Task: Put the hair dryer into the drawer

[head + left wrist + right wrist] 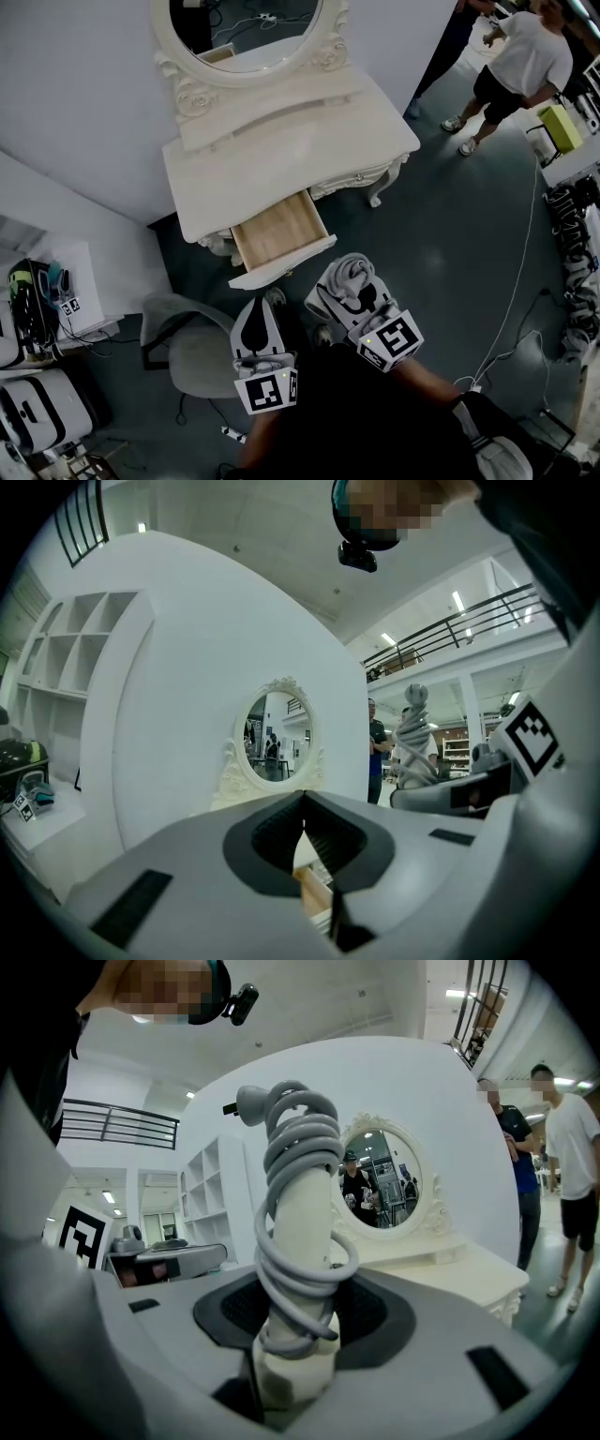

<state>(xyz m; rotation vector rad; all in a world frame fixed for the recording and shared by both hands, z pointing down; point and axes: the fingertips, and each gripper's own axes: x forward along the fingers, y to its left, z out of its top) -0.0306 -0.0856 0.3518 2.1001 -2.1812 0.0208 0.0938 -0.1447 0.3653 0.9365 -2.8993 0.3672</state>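
One cream hair dryer [302,1213] (grey cord [298,1143] coiled round it) stands clamped in the right hand-held gripper [298,1324].

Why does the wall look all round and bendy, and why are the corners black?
Left gripper view: the wide-angle lens bulges the wall into a dome and blacks out the corners. Right gripper view: same bend, and the hair dryer looms huge. Head view: milder bend around the dresser, with dim edges.

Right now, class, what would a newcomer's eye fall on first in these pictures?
The cord-wrapped hair dryer is clamped in the right hand-held gripper, at the lower middle of the head view. Beyond it, the drawer of the white dressing table stands open, wooden inside, below an oval mirror.
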